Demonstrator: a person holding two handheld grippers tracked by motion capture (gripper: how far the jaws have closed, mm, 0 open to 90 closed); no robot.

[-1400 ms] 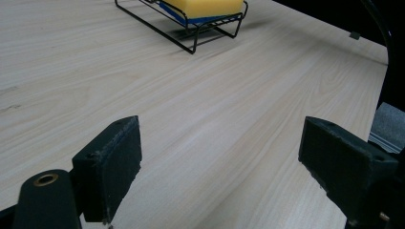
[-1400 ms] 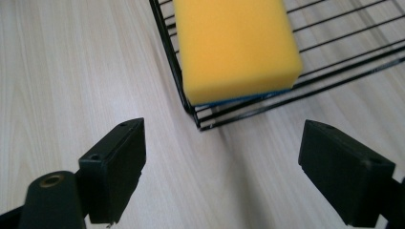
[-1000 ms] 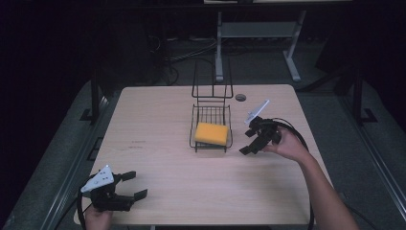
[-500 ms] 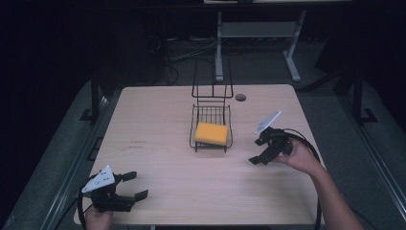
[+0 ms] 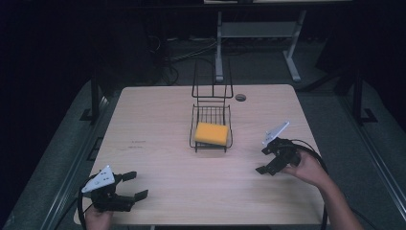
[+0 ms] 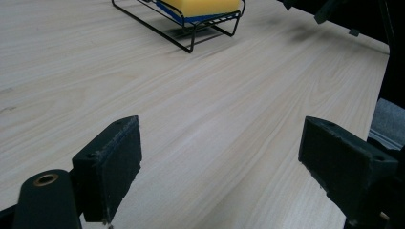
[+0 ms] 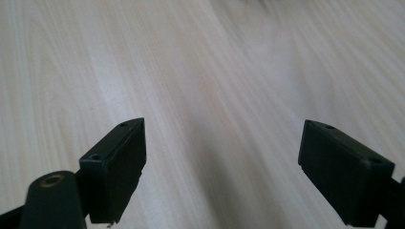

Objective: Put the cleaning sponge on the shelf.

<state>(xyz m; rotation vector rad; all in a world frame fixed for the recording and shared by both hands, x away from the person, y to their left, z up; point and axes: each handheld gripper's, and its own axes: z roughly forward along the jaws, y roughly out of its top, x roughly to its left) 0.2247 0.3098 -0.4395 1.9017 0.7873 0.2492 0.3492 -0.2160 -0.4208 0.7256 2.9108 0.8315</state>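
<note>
My left gripper [image 5: 134,185] sits low at the near left corner of the table [image 5: 158,124], jaws spread, empty, aimed toward the wire basket [image 5: 211,130]. My right gripper [image 5: 265,160], jaws likewise apart and empty, hovers near the right edge, forearm angled in. A yellow sponge [image 5: 212,133] lies inside the basket, mid-table.

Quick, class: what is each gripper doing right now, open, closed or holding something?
Left gripper: open, holding nothing, over the table.
Right gripper: open, holding nothing, over the table.
</note>
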